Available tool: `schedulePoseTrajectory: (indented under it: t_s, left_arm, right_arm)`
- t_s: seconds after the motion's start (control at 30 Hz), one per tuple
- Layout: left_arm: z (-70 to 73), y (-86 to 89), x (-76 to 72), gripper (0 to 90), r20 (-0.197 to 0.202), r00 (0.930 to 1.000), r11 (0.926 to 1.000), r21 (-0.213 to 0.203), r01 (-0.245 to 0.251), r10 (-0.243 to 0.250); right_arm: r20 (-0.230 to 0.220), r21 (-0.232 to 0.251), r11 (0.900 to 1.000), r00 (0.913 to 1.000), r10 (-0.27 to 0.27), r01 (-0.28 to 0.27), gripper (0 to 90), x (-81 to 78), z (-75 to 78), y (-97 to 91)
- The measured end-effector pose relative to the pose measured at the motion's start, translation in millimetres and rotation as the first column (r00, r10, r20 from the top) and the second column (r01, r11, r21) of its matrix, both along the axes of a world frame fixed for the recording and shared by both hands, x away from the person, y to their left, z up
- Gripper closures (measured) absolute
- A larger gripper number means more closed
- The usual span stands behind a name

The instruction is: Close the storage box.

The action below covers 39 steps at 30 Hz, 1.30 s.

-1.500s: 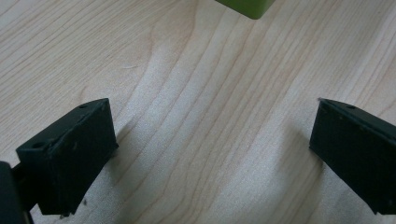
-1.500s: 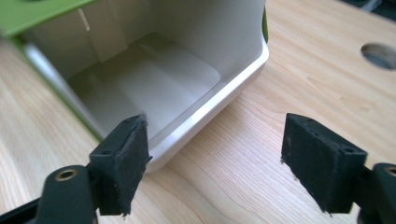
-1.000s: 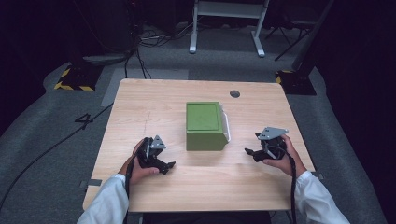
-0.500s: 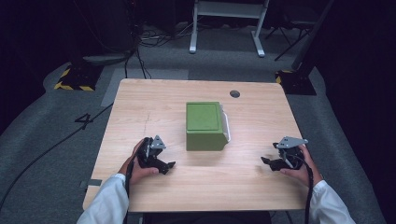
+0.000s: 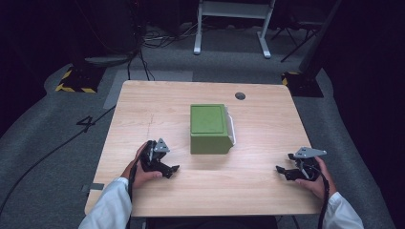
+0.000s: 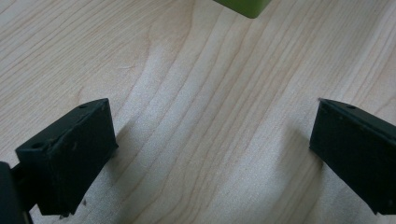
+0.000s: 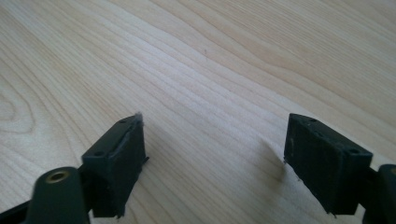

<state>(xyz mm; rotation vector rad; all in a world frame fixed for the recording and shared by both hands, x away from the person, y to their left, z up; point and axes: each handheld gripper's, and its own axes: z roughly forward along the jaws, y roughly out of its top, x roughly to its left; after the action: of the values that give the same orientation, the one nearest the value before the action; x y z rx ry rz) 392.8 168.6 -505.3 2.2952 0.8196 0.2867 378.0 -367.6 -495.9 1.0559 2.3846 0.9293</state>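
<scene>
A green box [image 5: 209,128] with a white piece along its right side stands in the middle of the wooden table [image 5: 258,119]. My left gripper [image 5: 171,169] rests low on the table to the box's front left, jaws wide apart and empty [image 6: 215,140]; a corner of the green box [image 6: 245,6] shows at the top of the left gripper view. My right gripper [image 5: 282,172] lies near the table's front right corner, well clear of the box, open with bare wood between its jaws [image 7: 212,154].
A small dark round hole [image 5: 240,96] sits in the table near its far edge. Grey floor with cables and a white stand leg [image 5: 197,47] lies beyond the table. A yellow-black striped block [image 5: 75,88] lies at the far left.
My right gripper has moved away from the box's right side, going right and toward the table's front right corner. The left gripper and the box have stayed put.
</scene>
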Motion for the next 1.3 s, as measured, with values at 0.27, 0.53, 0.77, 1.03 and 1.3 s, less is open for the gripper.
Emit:
schedulePoseTrajectory:
  t_s: [0.27,0.53,0.77,1.03,1.3]
  left_arm:
    - [0.0,0.0,0.0,0.4,0.0,1.0,1.0,0.0,0.0,0.0]
    - [0.0,0.0,0.4,0.3,0.0,1.0,1.0,0.0,0.003,-0.003]
    - [0.0,0.0,0.2,0.4,0.001,1.0,1.0,0.0,0.003,-0.003]
    - [0.0,0.0,0.3,0.4,0.001,1.0,1.0,0.0,0.003,-0.003]
    - [-0.1,0.0,0.2,0.4,0.001,1.0,1.0,0.0,0.003,-0.003]
  right_arm:
    - [0.006,0.086,0.9954,0.999,-0.043,0.043,18.0,-8.9,-7.7,-19.3]
    - [0.005,0.085,0.9945,0.9981,-0.062,0.061,17.6,-9.6,-7.9,-19.9]
    - [0.005,0.084,0.9944,0.998,-0.064,0.063,17.6,-9.6,-7.9,-20.1]
    - [0.004,0.088,0.994,0.9978,-0.066,0.066,18.3,-9.2,-7.9,-20.7]
    - [0.004,0.088,0.9939,0.9978,-0.066,0.065,18.3,-9.2,-7.9,-20.7]
